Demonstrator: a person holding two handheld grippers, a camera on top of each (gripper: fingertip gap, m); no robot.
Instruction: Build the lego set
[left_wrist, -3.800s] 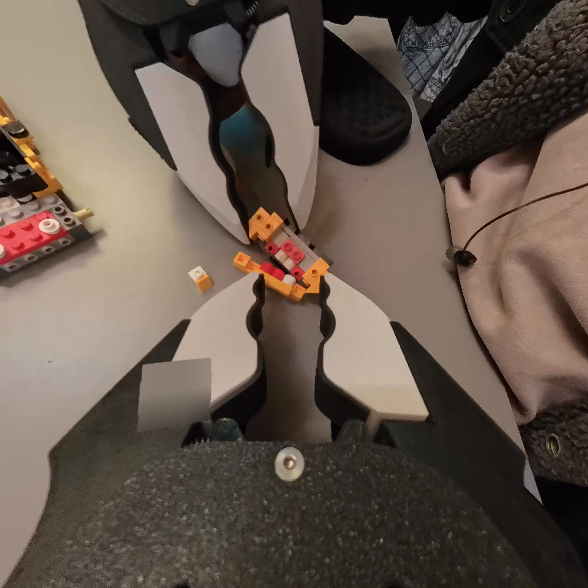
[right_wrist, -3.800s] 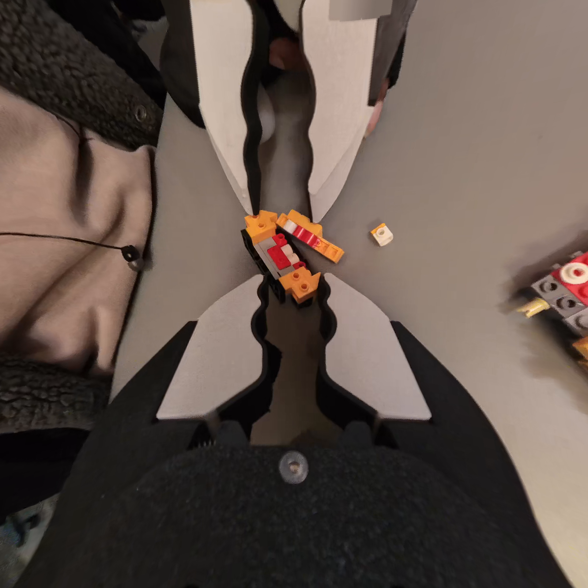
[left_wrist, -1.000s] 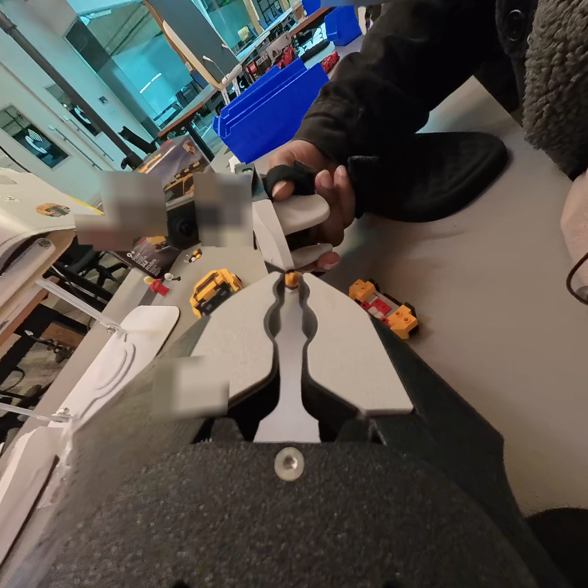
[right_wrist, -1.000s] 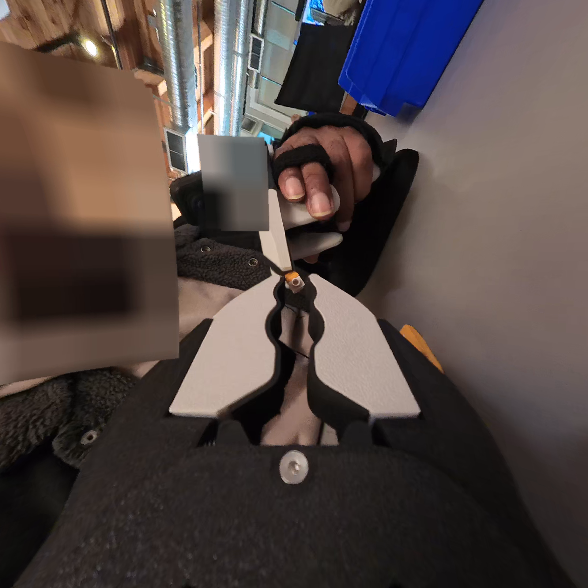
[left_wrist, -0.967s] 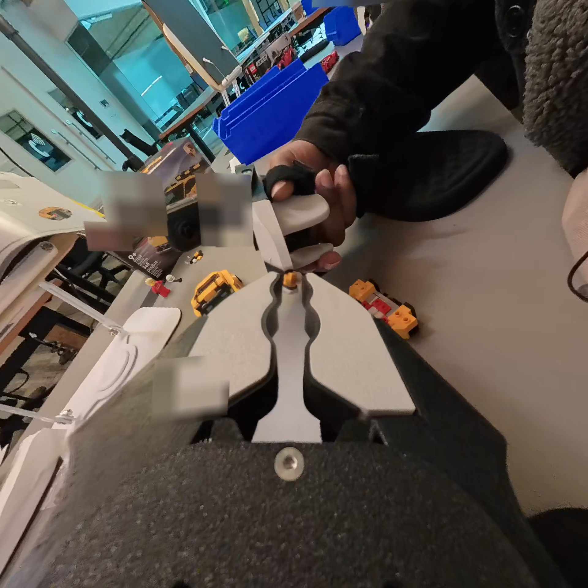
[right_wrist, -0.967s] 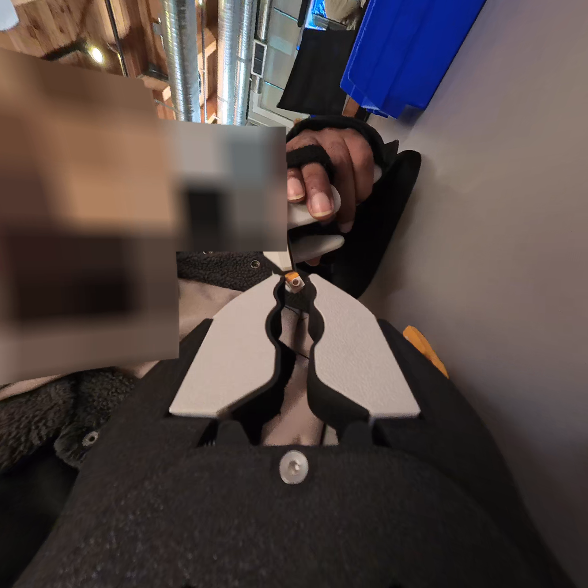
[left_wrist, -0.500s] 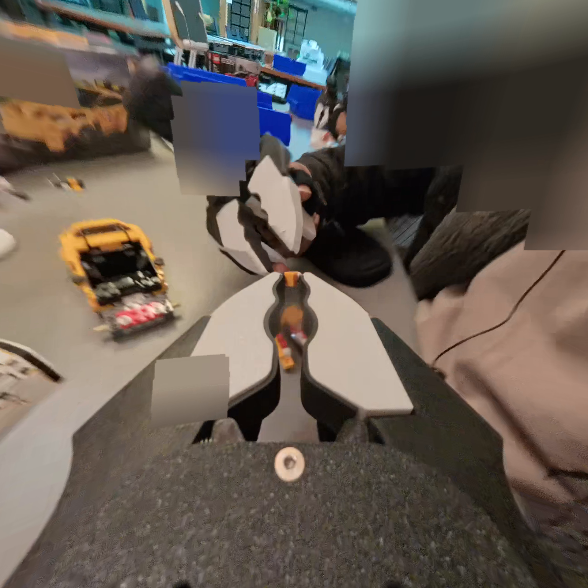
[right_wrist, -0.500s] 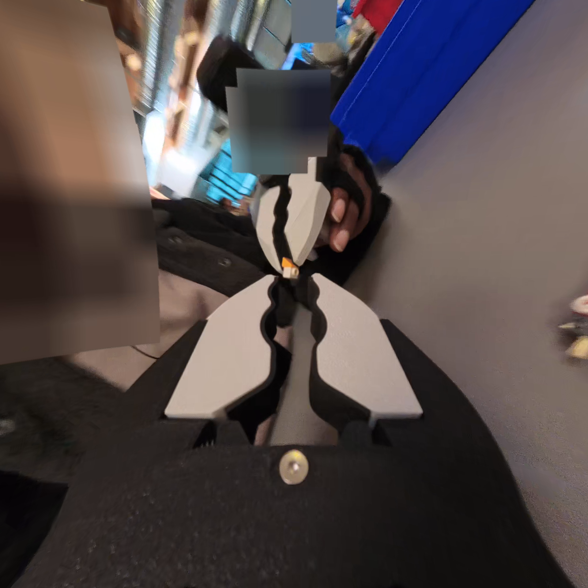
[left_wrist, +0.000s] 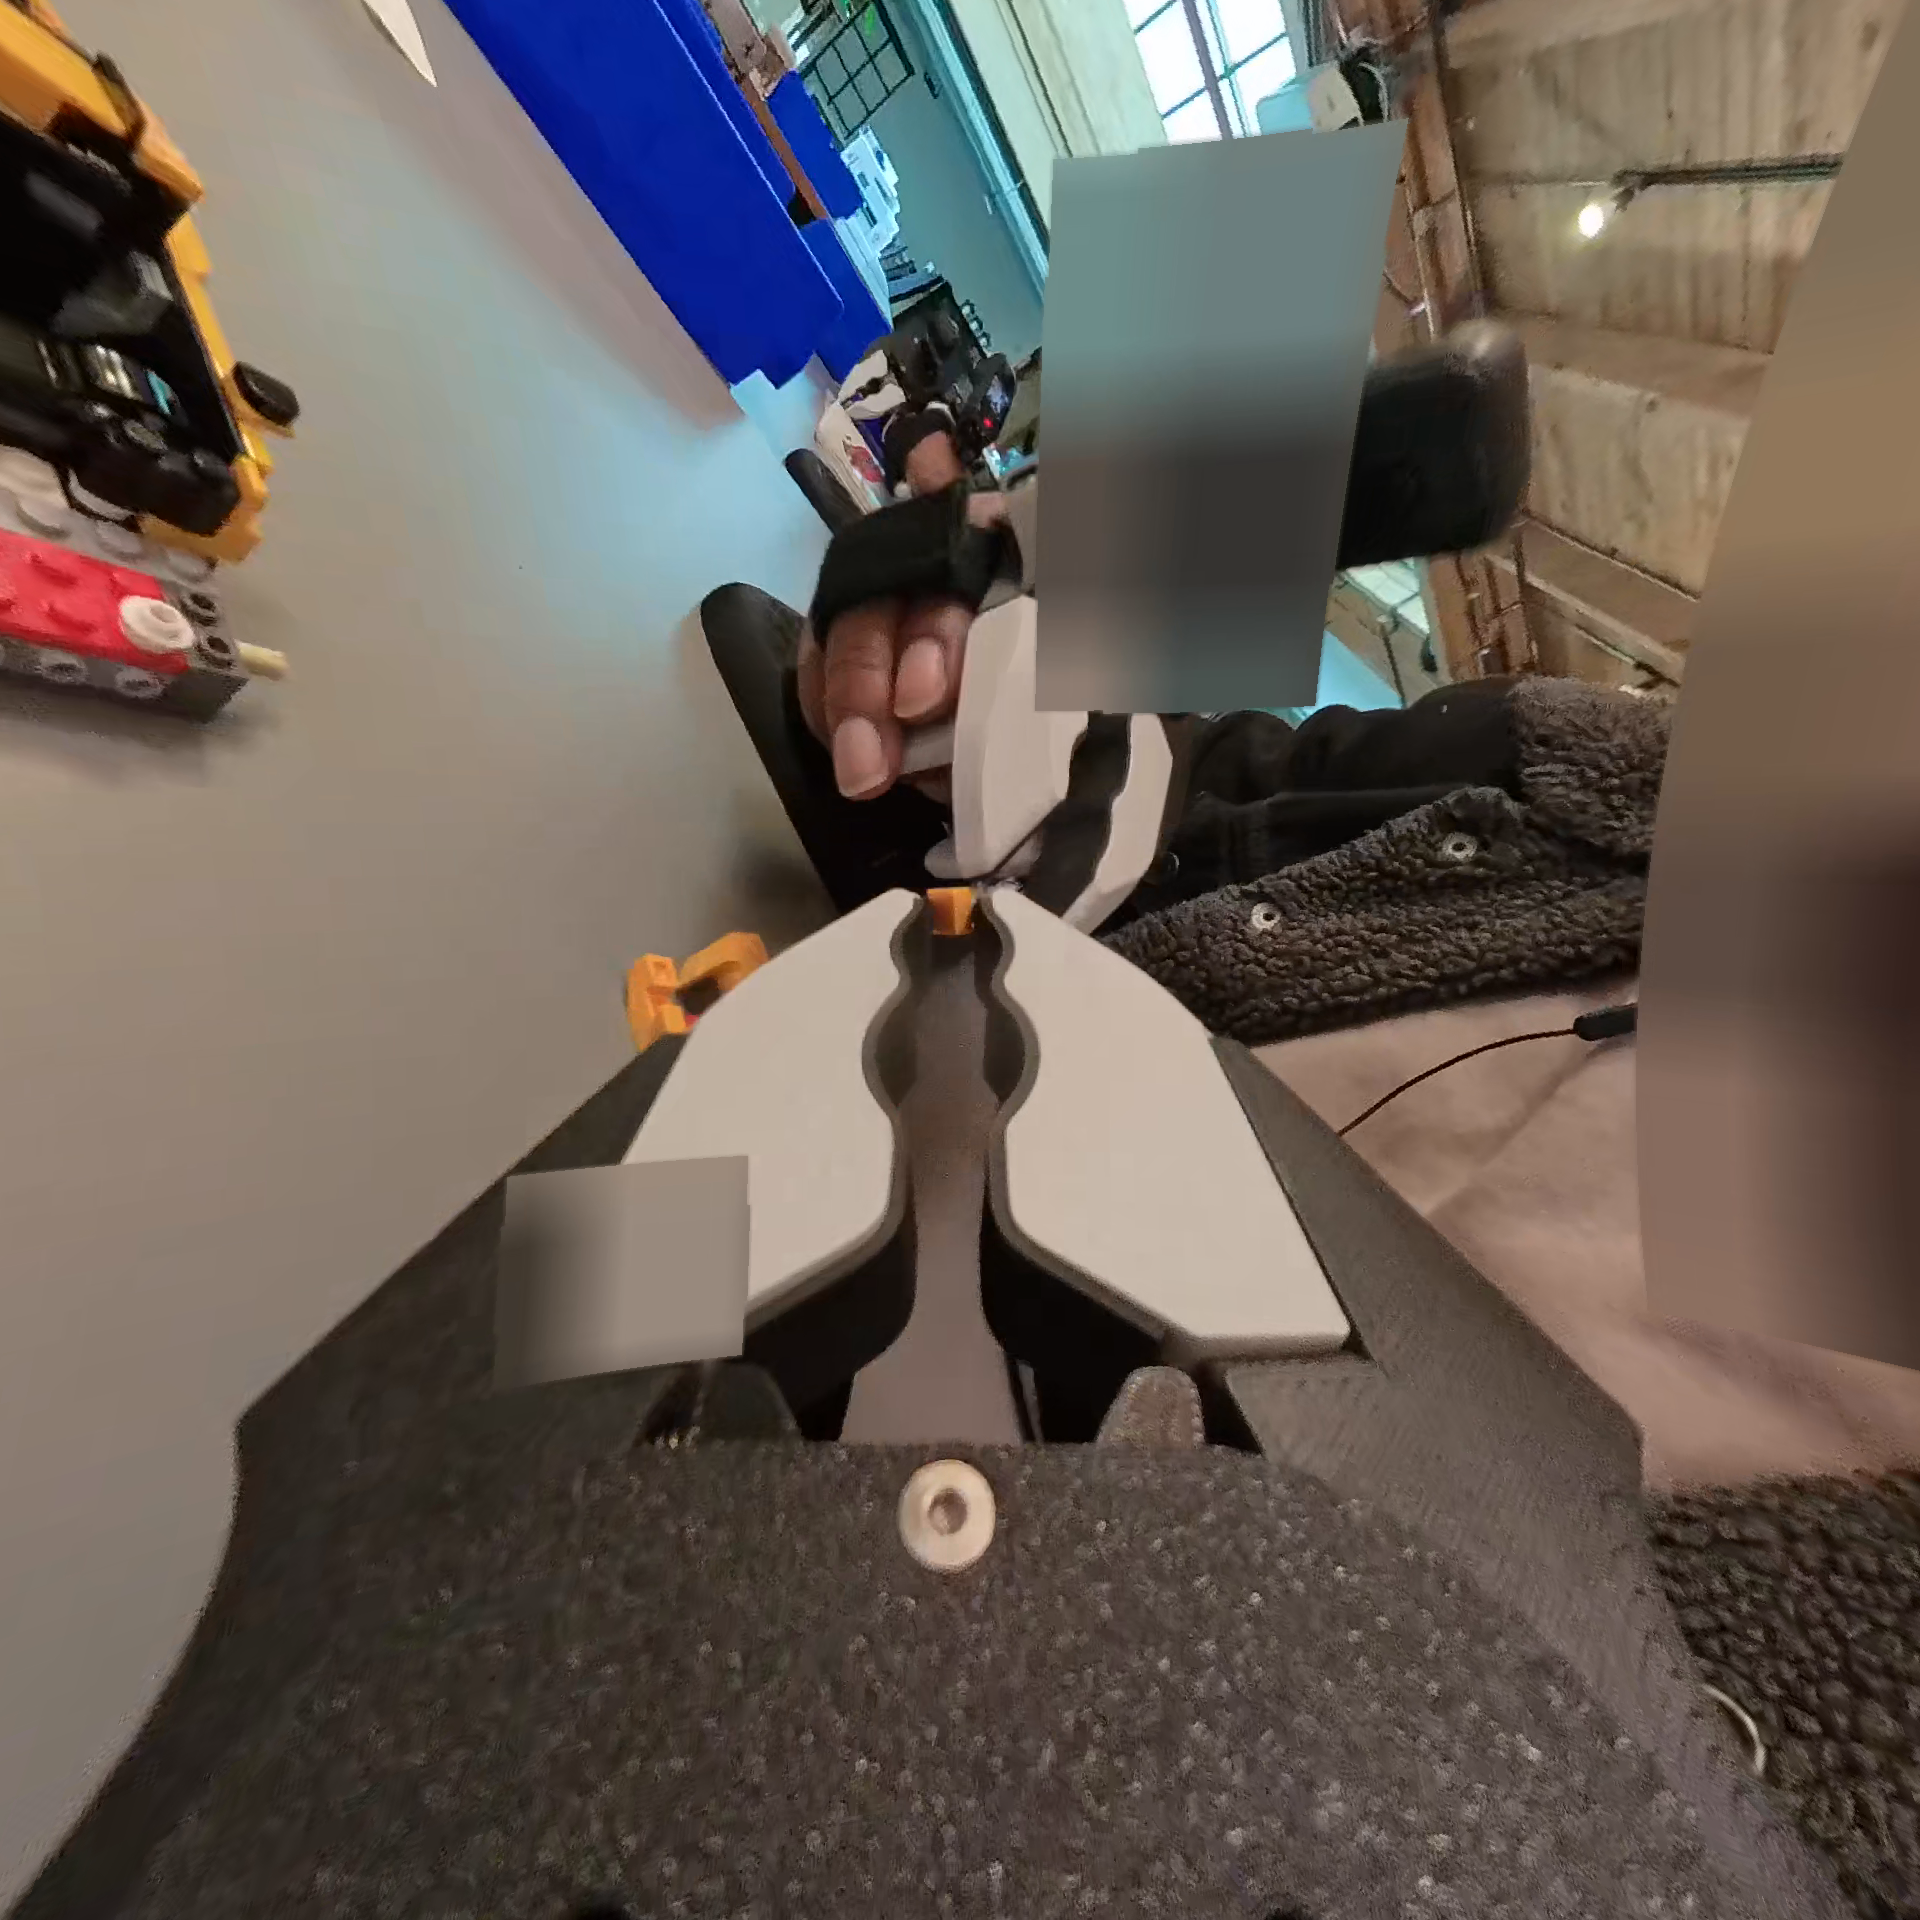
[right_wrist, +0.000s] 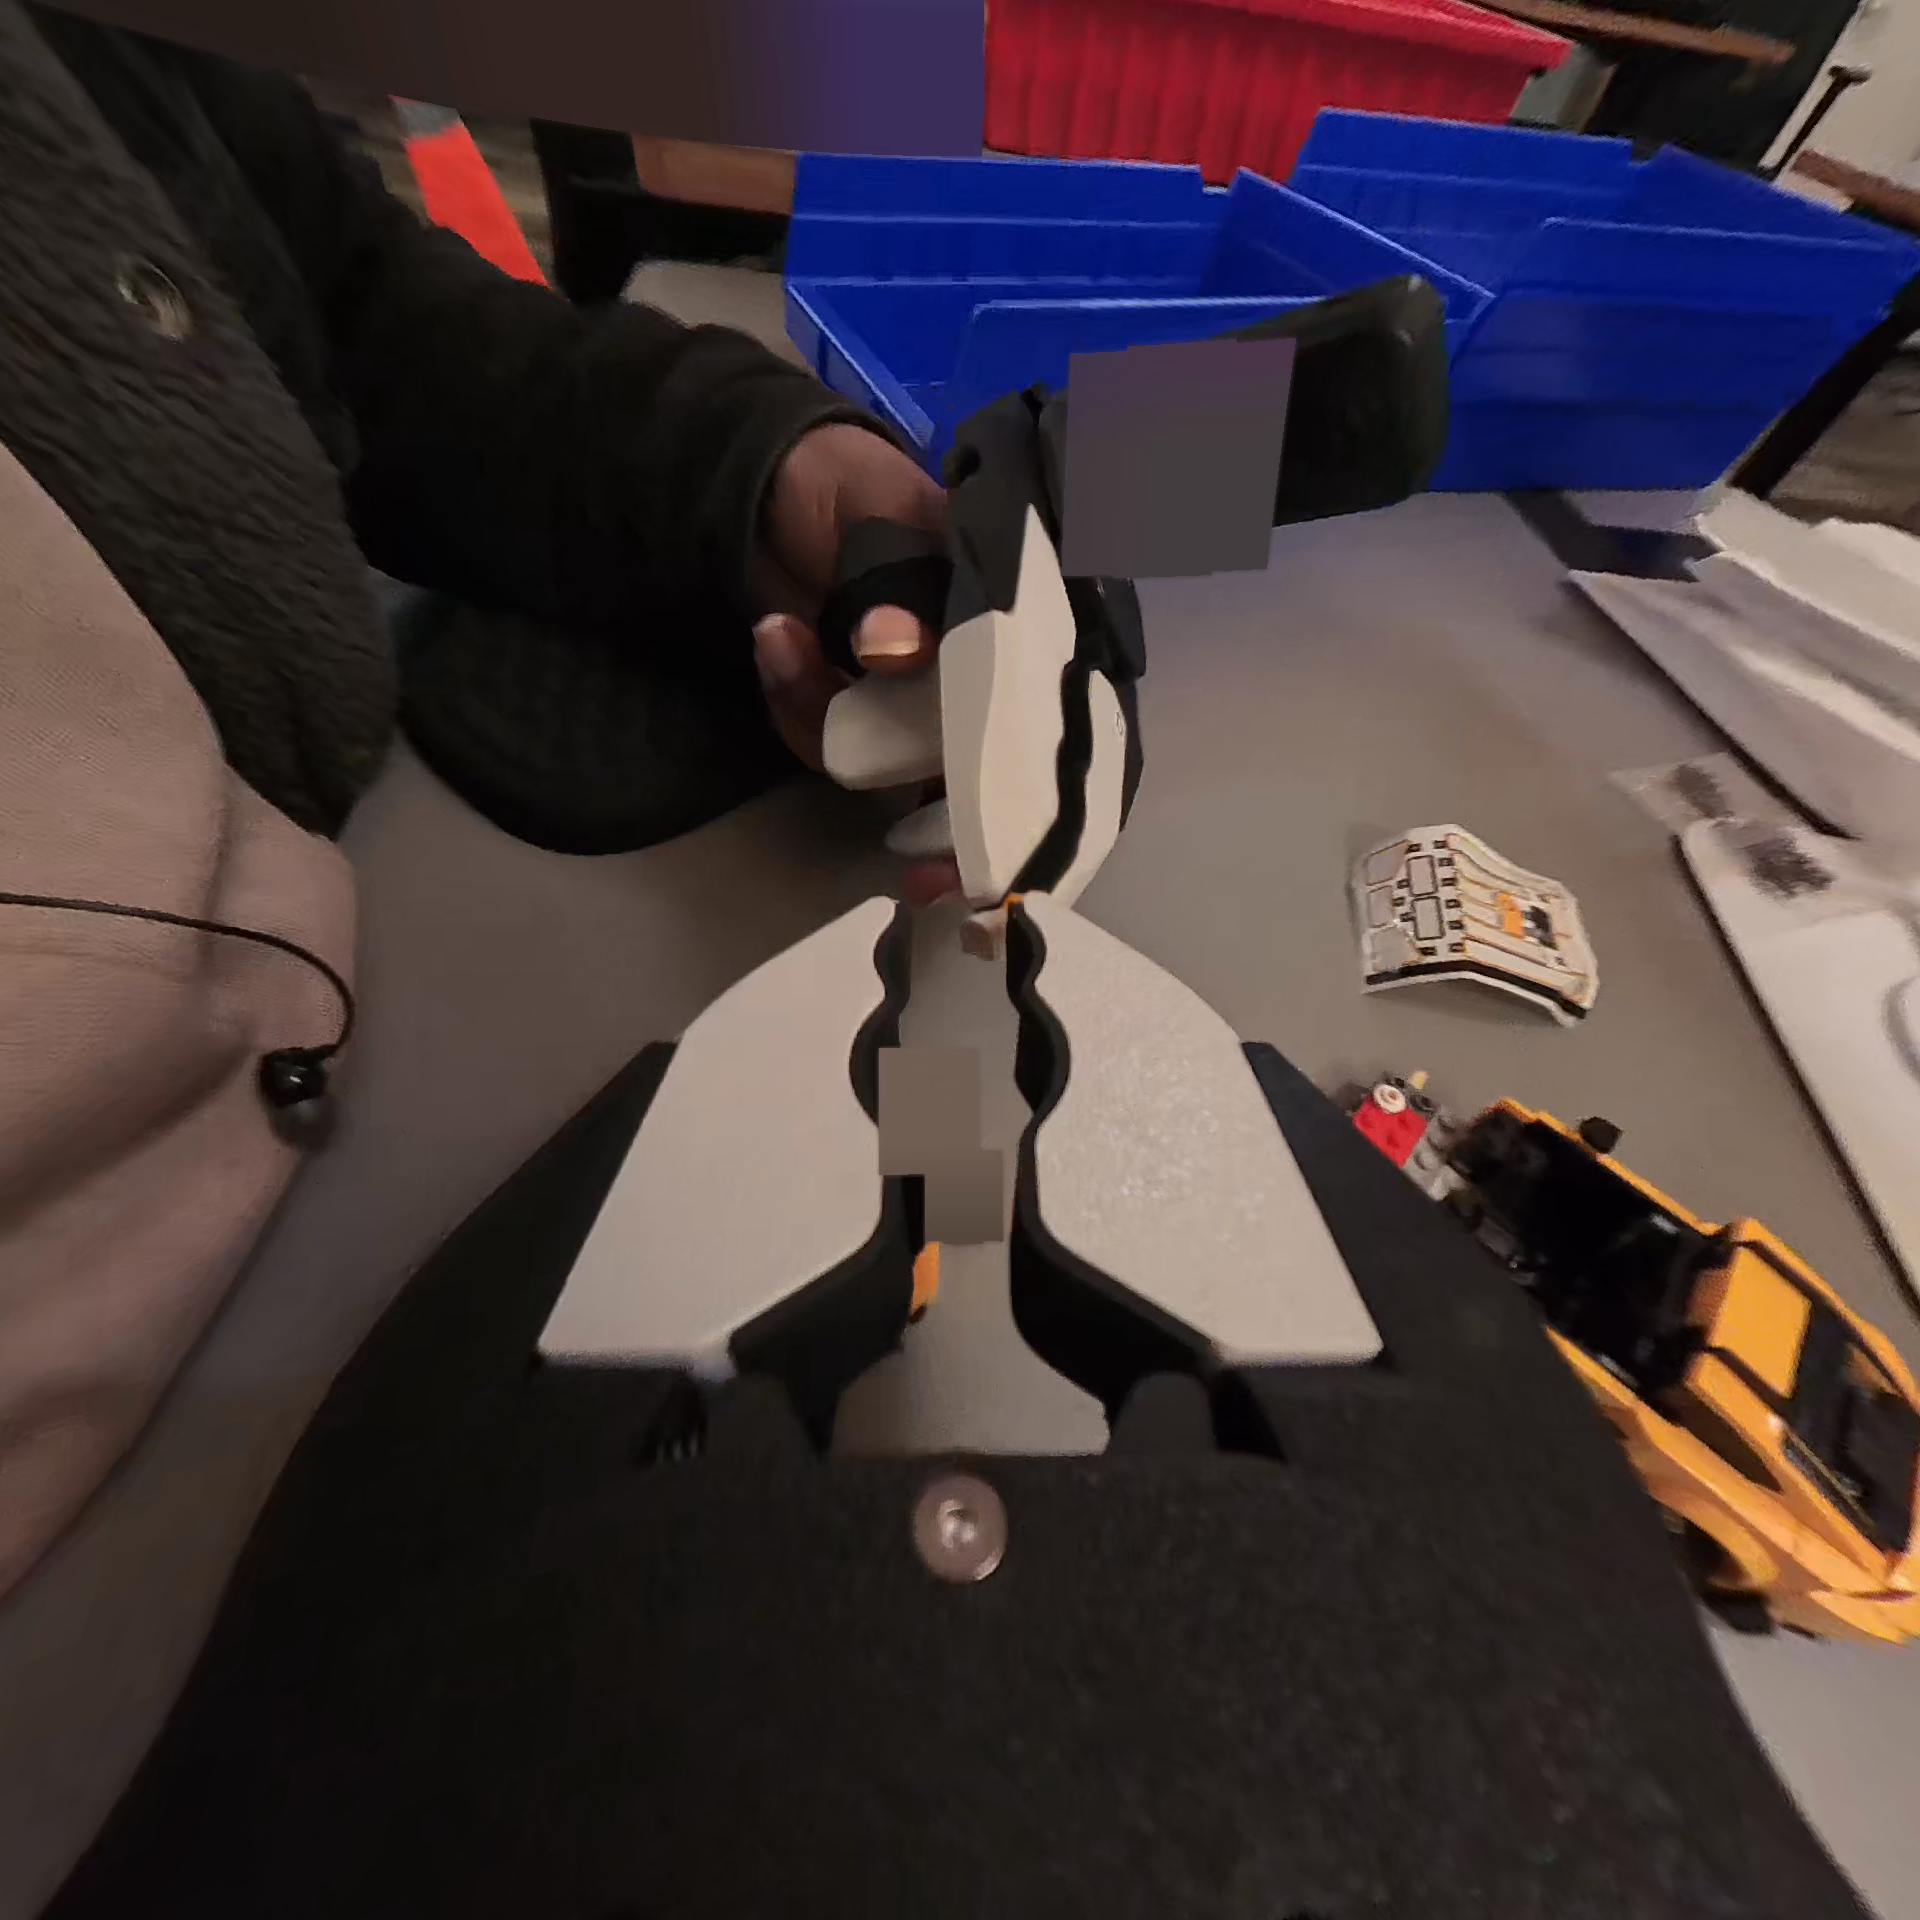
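My left gripper is shut on a small orange and white brick and holds it in the air above the grey table. In the right wrist view the left gripper points down with the brick's white end below its tips. My right gripper has its jaws a little apart around that white end, which touches only the right-hand finger. An orange lego sub-assembly lies on the table beneath, partly hidden by my left finger.
A yellow lego car stands on the table, its red and grey end toward me. A sticker sheet and white paper lie beyond it. Blue bins line the far edge. The person's torso is close. The grippers are tip to tip, or close to it.
Both grippers have lifted from the orange sub-assembly on the table and swung round. The small brick came off the table. My right jaws have widened slightly in the last second; the left stays shut on it.
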